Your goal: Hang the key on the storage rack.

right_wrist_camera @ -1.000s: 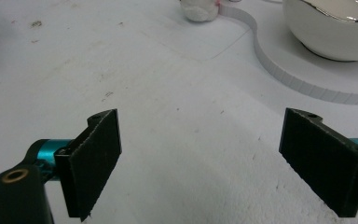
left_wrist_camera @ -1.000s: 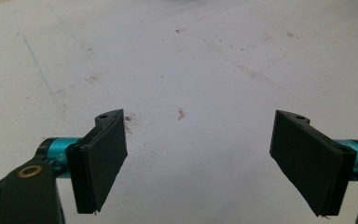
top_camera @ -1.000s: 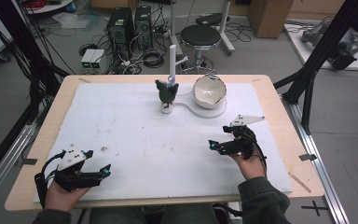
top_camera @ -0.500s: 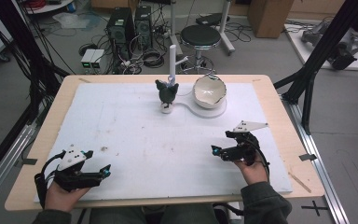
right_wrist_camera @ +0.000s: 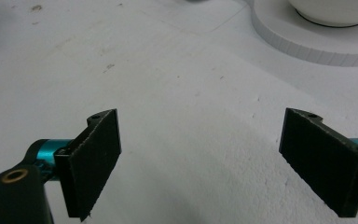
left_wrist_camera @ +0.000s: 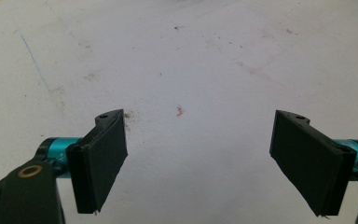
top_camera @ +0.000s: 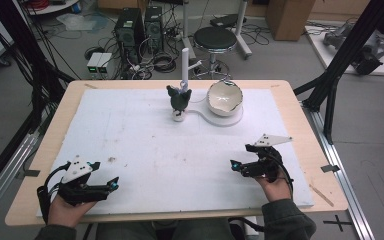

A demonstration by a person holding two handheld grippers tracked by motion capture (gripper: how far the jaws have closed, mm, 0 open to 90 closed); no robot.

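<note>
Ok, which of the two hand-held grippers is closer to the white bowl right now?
The right hand-held gripper. It sits on the same side of the table as the bowl; the left hand-held gripper is at the opposite near corner, farther off.

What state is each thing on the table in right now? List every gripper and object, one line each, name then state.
left gripper: open, empty, low at the near left of the white mat.
right gripper: open, empty, at the near right of the mat.
bowl: upright on a round white base; contents cannot be told.
dark figure: standing upright beside the bowl, untouched.
white post: upright behind the figure.
</note>
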